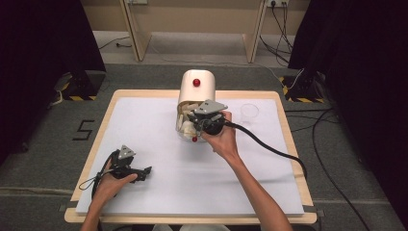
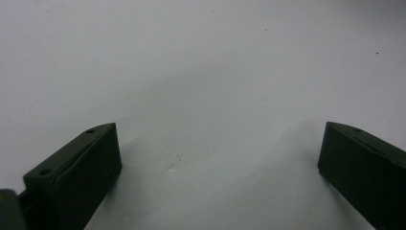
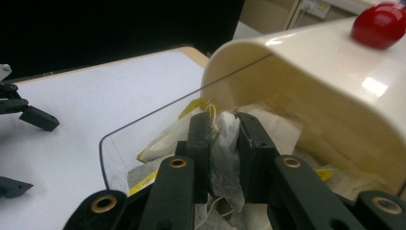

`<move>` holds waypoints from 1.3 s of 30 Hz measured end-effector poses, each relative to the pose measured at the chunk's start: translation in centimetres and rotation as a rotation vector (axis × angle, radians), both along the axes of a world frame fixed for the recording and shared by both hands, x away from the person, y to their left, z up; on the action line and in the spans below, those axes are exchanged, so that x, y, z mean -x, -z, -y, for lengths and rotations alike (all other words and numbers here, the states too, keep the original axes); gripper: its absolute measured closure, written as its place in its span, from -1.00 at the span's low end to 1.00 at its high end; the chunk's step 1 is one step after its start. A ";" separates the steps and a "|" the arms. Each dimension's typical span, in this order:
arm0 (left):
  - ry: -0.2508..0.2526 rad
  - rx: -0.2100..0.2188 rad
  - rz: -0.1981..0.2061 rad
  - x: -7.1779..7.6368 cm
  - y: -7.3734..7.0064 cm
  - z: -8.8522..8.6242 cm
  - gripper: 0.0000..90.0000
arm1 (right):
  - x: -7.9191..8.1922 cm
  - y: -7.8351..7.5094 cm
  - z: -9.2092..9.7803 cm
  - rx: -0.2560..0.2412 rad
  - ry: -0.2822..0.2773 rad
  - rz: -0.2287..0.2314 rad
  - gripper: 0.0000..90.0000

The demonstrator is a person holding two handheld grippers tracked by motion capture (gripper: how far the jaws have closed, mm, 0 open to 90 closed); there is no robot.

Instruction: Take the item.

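Two black jaws of the right gripper [image 3: 225,139] pinched tight on a white tea bag [image 3: 224,143], right at the mouth of the cream dispenser [image 3: 330,91]. More tea bags heaped inside, yellow tags poking out, behind the clear front flap [image 3: 143,139]. Red knob [image 3: 378,18] up on the dispenser's domed top. Well away from the dispenser, toward the near left of the white table sheet [image 1: 159,183]: left gripper [image 1: 139,172], jaws spread wide, nothing between them, low over bare sheet. Clear cup [image 1: 249,111] just right of the dispenser.
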State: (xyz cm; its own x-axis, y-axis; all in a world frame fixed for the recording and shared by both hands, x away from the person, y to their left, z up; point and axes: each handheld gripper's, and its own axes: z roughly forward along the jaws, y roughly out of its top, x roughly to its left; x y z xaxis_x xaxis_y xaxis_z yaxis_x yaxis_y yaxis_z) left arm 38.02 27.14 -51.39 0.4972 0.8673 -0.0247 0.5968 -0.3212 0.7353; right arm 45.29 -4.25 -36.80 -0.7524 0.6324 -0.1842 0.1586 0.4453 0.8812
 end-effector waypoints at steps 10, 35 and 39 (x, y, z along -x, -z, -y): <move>0.000 0.000 0.000 0.0 0.0 0.0 -1.00 | 0.8 -0.3 0.7 -0.009 -0.035 0.016 0.74; 0.000 0.000 0.000 0.0 0.0 0.0 -1.00 | 2.7 -4.0 4.2 -0.102 -0.074 0.071 0.74; 0.000 0.000 0.001 0.0 0.0 0.0 -1.00 | 3.1 -4.7 5.7 -0.109 -0.049 0.086 0.74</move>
